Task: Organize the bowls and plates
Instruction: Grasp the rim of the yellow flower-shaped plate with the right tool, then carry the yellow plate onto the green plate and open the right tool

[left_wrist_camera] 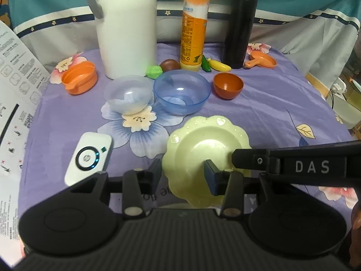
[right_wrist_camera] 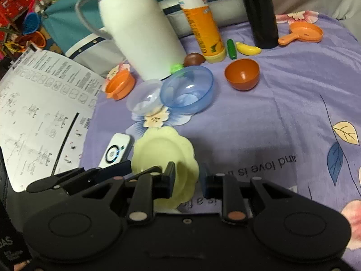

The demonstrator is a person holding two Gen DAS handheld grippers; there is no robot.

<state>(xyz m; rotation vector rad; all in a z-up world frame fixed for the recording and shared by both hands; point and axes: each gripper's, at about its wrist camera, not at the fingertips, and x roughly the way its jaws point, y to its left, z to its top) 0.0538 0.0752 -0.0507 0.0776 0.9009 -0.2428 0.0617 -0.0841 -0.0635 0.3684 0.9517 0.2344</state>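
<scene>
**One scalloped plate between my two claws, three bowls waiting behind**

I count one pale yellow scalloped plate (left_wrist_camera: 203,149), and both my claws are on it. My left gripper (left_wrist_camera: 182,176) has its jaws clenched across the plate's left rim, one finger outside, one over the well. My right gripper (right_wrist_camera: 187,180) grips the opposite edge, the rim pinched between its pads. The plate sits tilted in the near middle of the purple flowered cloth (right_wrist_camera: 282,113); whether it touches the cloth I cannot tell.

Behind it are three bowls in a row: one clear bowl (left_wrist_camera: 128,94), one blue bowl (left_wrist_camera: 181,91) just beside it, and one brown-orange bowl (left_wrist_camera: 228,85) apart to the right. I see one orange cup (left_wrist_camera: 79,80) at the left and one small orange pan (left_wrist_camera: 261,60) far right.

At the back stand one white jug (left_wrist_camera: 126,27), one orange bottle (left_wrist_camera: 194,29) and one black flask (left_wrist_camera: 240,27). One white remote (left_wrist_camera: 89,158) lies left of the plate.
</scene>
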